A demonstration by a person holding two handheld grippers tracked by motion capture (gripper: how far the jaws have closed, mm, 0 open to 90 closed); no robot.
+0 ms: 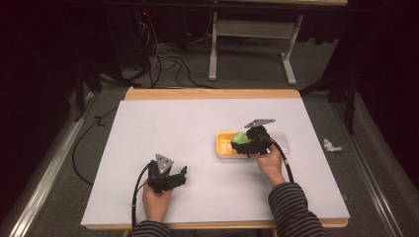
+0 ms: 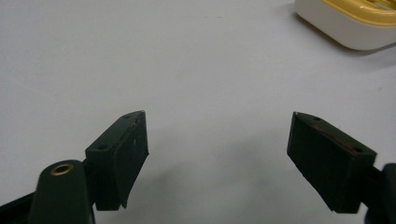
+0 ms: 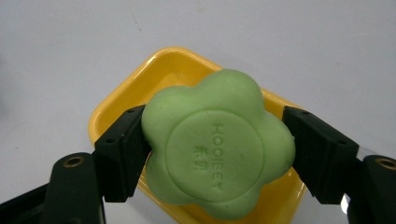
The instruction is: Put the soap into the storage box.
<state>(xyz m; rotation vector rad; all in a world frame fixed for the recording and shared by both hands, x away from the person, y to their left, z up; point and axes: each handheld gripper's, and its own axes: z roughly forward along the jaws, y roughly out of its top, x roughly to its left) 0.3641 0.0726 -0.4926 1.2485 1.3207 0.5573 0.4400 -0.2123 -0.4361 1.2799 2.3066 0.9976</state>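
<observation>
Two tongs in hand, one per hand; one green soap bar, one yellow soap dish, one white bench.

Right tongs [image 3: 212, 154] clamped on the single green soap [image 3: 215, 147], one jaw pressed to each side of it; flower-shaped bar with six rounded lobes, round stamped face with raised lettering turned toward the gripper camera; held just above the one yellow dish [image 3: 140, 93], rim of the dish visible behind and below the bar; touching the dish or not, cannot tell. In the high view, right tongs [image 1: 244, 144] at the right half of the bench [image 1: 163, 128], green soap [image 1: 240, 137] over the dish [image 1: 223, 145]; clear plastic piece just behind the right hand, too faint to name.

Left tongs [image 2: 217, 154] spread wide, nothing between the two jaws, only bare bench surface [image 2: 140, 56] beneath; corner of the dish [image 2: 345, 23] at the upper right, well apart. In the high view, left tongs [image 1: 178, 178] low at the near left, well apart from the dish.

One crumpled white scrap [image 1: 332, 145] on the floor, right of the bench.
</observation>
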